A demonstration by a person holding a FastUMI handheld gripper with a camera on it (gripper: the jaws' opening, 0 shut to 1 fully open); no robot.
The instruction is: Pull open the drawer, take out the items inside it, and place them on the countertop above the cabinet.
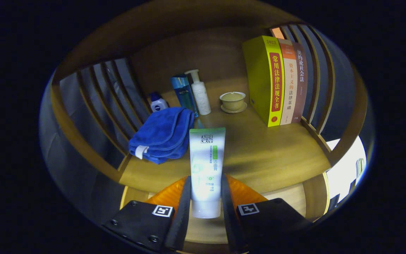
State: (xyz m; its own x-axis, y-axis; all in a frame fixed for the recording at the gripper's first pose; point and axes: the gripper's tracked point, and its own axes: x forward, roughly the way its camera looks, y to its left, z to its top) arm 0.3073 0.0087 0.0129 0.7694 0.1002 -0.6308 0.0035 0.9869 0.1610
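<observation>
A white tube with a green top band (206, 165) stands upright between my fingers, and both press on its lower half. My gripper (205, 197) holds it above the front edge of the wooden countertop (259, 155). Beyond the tube, a folded blue towel (162, 134) lies on the countertop to its left. The open drawer's pale wood (284, 195) shows just below the counter edge, behind my fingers.
At the back stand a small blue-capped bottle (158, 103), a blue box (184, 93), a white pump bottle (200, 92) and a lidded tea bowl on a saucer (233, 101). Three upright books (277, 79) stand at the right. Slatted wooden sides (115, 95) enclose the shelf.
</observation>
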